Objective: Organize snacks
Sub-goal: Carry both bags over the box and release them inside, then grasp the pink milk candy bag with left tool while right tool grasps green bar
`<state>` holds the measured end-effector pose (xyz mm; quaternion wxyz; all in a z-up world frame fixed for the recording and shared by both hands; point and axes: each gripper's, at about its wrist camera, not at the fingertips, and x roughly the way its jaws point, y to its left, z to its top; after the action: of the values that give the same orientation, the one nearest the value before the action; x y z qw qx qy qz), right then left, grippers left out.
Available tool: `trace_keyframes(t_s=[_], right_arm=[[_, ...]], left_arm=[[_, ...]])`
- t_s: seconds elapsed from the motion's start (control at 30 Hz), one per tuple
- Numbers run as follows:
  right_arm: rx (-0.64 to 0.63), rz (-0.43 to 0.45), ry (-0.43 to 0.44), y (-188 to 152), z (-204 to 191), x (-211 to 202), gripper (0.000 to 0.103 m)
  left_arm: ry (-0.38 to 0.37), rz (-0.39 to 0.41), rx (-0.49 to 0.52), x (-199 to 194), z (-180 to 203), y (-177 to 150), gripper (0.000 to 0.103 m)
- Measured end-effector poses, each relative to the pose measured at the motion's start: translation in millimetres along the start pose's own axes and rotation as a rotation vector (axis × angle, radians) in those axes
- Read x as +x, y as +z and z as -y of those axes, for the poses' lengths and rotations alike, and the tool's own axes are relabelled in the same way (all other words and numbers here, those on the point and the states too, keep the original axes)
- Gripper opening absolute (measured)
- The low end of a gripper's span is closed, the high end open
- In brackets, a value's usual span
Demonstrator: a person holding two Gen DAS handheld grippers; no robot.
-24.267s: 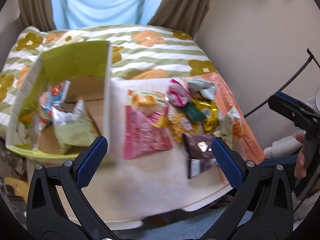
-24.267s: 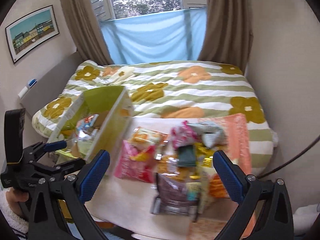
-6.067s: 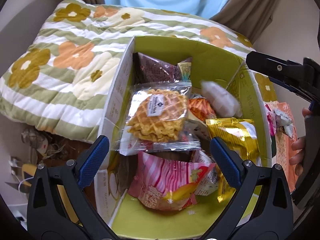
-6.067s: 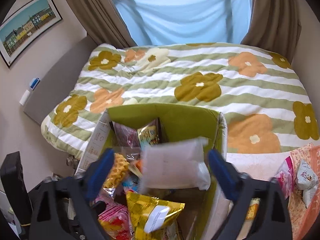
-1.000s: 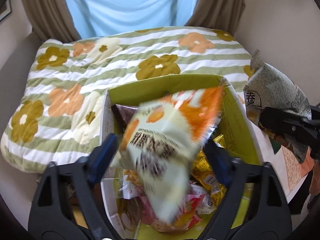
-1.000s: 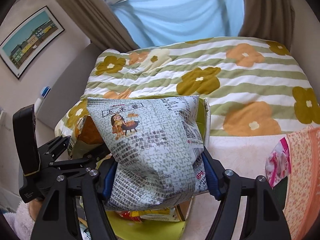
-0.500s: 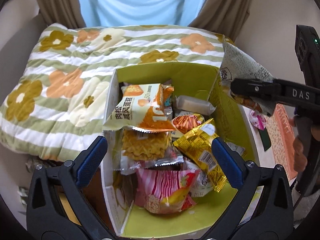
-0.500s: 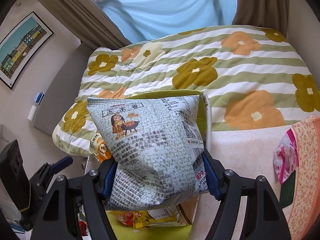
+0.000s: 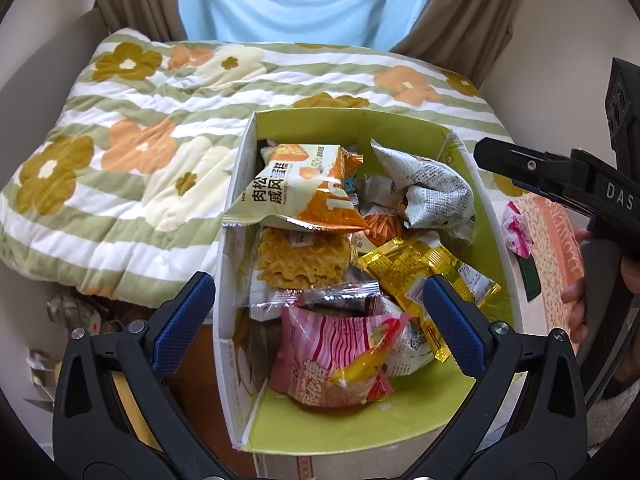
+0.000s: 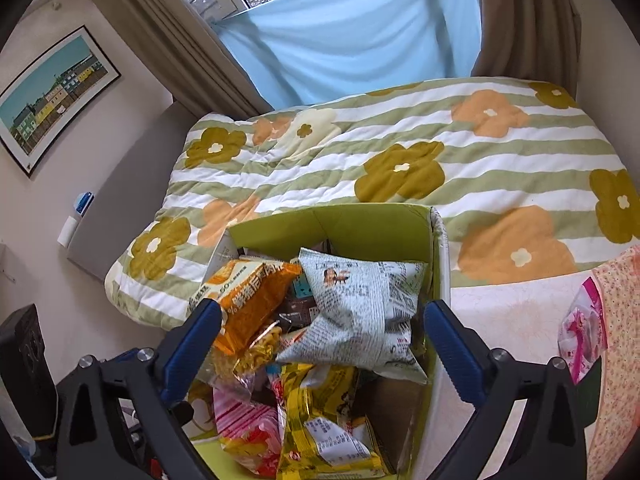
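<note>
A green cardboard box [image 9: 400, 128] [image 10: 360, 224] holds several snack packets. A newsprint-patterned bag [image 9: 428, 188] [image 10: 360, 316] lies on top at the box's far right. An orange and white packet [image 9: 296, 192] [image 10: 244, 300] lies beside it. Waffle [image 9: 300, 256], yellow [image 9: 420, 268] and pink [image 9: 336, 356] packets lie lower. My left gripper [image 9: 316, 320] is open and empty above the box's near end. My right gripper [image 10: 320, 344] is open and empty above the box; one of its fingers [image 9: 552, 176] shows at the right in the left wrist view.
A flowered quilt [image 9: 132, 152] [image 10: 440, 152] covers the bed behind the box. A pink packet [image 9: 516, 228] [image 10: 580, 336] and a dark green one [image 9: 528, 284] lie on the white table [image 10: 508, 308] beside a peach cloth [image 9: 556, 240].
My right gripper has opened and let go of the newsprint bag, which now lies in the box. The left gripper, which dropped the orange packet a second ago, stays open.
</note>
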<state>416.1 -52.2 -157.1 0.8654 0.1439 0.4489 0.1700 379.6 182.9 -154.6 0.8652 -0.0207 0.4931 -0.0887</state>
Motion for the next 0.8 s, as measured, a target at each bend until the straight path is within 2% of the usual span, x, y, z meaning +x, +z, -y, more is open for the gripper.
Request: trace_keyframes(t_s=[0.23,0.43,0.57,0.8], right_arm=[[-0.002,0.032,0.007,-12.6,-4.2,-28.6,0.101],[0.008,0.079,-0.060,-25.0,8.5,-73.3,0.101],[0.023,0.111,-0.135,-33.5,33.2,-106.0,0.101],[-0.041,0.149,-0.352,-50.2,79.0,-154.8,0.101]], left_arm=[[-0.034,0.040,0.023,-19.0,11.4,-10.1,0.103],[-0.109,0.091,0.061,-35.4,32.1,-8.6,0.103],[-0.137,0.117,0.088,-42.9,54.0,-2.2,0.103],[-0.165,0.145,0.160,-43.6,124.3,10.9,0.103]])
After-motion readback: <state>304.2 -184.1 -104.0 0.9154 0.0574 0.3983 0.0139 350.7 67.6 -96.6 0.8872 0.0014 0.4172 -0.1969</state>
